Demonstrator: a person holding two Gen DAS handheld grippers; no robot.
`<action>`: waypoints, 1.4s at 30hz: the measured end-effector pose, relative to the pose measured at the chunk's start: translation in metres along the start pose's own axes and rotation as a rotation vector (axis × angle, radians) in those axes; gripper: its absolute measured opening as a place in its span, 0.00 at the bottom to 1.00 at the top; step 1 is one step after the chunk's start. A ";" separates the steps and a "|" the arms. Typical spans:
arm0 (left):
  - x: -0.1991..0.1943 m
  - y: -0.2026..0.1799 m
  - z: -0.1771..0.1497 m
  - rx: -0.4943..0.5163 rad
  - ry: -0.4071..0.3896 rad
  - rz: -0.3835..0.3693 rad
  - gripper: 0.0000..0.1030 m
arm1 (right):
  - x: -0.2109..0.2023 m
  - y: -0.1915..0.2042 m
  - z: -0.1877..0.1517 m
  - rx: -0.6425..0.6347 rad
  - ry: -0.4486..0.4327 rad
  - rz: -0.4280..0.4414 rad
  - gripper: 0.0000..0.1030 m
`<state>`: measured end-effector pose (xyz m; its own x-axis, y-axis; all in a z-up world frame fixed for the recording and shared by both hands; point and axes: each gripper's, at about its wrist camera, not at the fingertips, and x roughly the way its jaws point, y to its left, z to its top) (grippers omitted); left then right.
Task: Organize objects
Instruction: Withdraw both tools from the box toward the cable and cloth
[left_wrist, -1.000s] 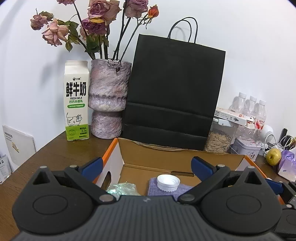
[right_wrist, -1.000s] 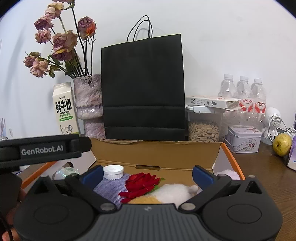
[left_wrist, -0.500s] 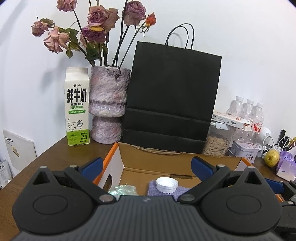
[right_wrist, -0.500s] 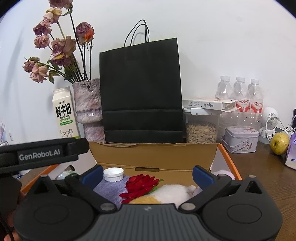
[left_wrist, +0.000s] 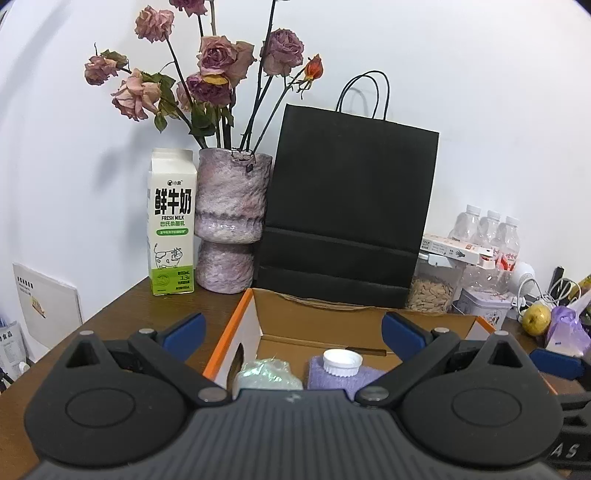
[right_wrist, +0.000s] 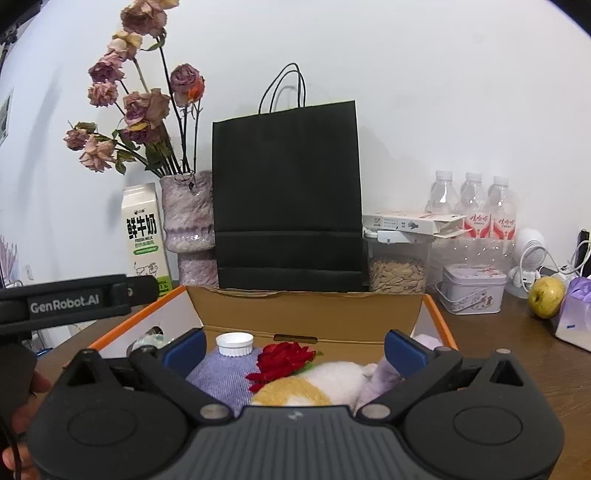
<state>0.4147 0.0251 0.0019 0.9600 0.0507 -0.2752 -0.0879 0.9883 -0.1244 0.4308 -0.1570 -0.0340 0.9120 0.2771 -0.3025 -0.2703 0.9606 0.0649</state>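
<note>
Both my tongs, left gripper (left_wrist: 291, 328) and right gripper (right_wrist: 294, 345), hang spread and empty above the cardboard box (right_wrist: 306, 310), where the purple bottle (right_wrist: 225, 373), red flower (right_wrist: 282, 360) and plush toy (right_wrist: 317, 384) already lie; choosing a next object comes next, I judge.

**Open box, filled**

The cardboard box (right_wrist: 310, 314) sits open on the table. Inside lie a purple knitted bottle with a white cap (right_wrist: 235, 344), a red fabric rose (right_wrist: 284, 363), a white-and-orange plush (right_wrist: 314, 384) and a crinkly greenish wrap (left_wrist: 266, 374).
</note>
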 end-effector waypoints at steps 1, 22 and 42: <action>-0.002 0.001 -0.001 0.003 0.000 0.002 1.00 | -0.003 0.000 -0.001 -0.002 -0.003 0.000 1.00; -0.074 0.020 -0.024 0.044 -0.040 -0.013 1.00 | -0.078 0.008 -0.034 -0.069 -0.027 0.011 1.00; -0.151 0.046 -0.069 0.068 -0.003 -0.018 1.00 | -0.146 0.020 -0.080 -0.083 0.016 0.028 1.00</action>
<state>0.2478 0.0532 -0.0280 0.9622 0.0330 -0.2705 -0.0523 0.9966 -0.0643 0.2678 -0.1795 -0.0652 0.8987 0.3029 -0.3172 -0.3211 0.9470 -0.0055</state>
